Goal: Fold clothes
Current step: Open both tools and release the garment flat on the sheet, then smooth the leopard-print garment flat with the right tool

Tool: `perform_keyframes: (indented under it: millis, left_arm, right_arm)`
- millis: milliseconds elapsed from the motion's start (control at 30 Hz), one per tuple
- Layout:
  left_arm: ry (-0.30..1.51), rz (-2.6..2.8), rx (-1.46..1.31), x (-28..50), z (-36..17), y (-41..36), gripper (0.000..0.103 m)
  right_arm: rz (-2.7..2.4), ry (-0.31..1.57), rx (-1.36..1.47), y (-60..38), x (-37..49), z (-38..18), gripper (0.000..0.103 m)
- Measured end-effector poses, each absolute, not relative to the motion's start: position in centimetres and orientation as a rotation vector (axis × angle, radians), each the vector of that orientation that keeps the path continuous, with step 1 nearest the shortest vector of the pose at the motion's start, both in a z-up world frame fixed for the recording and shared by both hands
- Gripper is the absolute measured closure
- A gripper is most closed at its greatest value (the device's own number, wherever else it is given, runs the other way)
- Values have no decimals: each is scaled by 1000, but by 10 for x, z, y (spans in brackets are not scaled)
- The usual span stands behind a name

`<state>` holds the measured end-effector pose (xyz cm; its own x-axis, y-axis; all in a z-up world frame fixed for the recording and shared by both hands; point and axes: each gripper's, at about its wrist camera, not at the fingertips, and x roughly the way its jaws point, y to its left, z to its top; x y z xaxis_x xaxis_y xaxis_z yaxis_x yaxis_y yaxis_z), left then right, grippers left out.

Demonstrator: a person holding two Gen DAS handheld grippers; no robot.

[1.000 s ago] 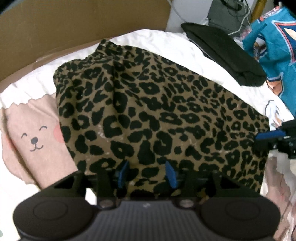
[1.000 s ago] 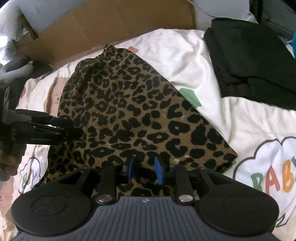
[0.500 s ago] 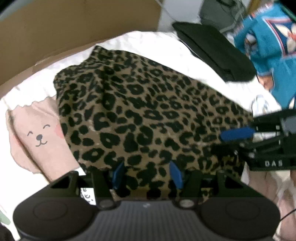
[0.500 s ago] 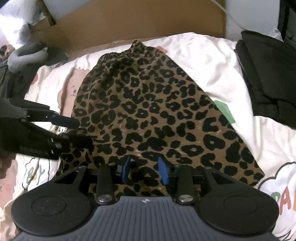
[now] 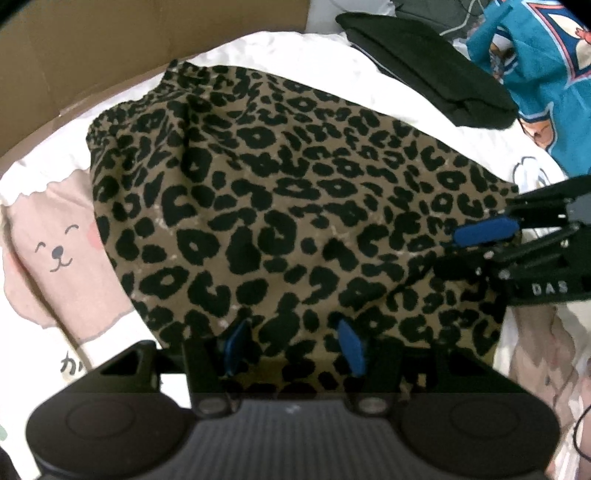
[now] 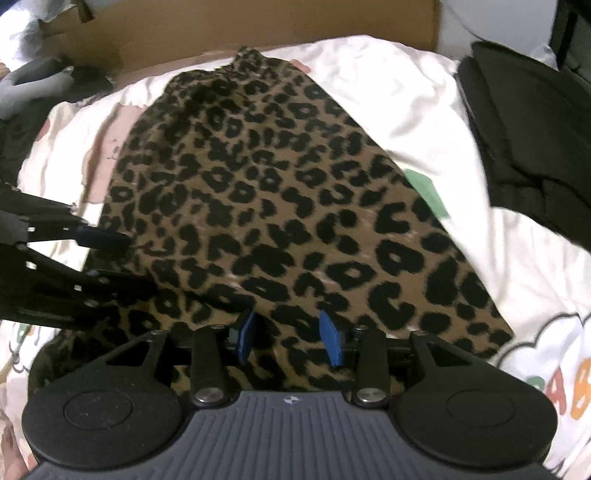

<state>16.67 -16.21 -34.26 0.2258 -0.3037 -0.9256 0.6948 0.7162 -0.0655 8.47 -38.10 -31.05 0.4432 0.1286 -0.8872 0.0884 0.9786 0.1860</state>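
A bedroom: cartoon-print bedsheet (image 6: 524, 258), clothes piles (image 5: 424, 62).

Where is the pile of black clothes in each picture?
Left wrist view: the black folded clothes lie at the top right, beyond the leopard-print garment, beside a teal printed fabric.
Right wrist view: the black folded clothes fill the right edge, upper half.
Shared landmark: the brown cardboard along the top of both pictures.

The left gripper (image 5: 293, 345) sits at the bottom centre of its view, blue fingers spread apart. The right gripper (image 6: 290, 338) sits likewise, fingers parted. Each reaches into the other's frame from the side edge.
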Motion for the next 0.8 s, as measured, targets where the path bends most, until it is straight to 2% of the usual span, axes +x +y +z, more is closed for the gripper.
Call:
perform_keyframes:
  millis: [567,800]
  left_arm:
    - [1259,-750,281,113,-330,-110,60]
    - [1263,-723,208,104,-319,-70,60]
  right_arm:
    - [-13,1141,206,-386,56,-301,58]
    - [51,1114,213,-363,52,-280,58]
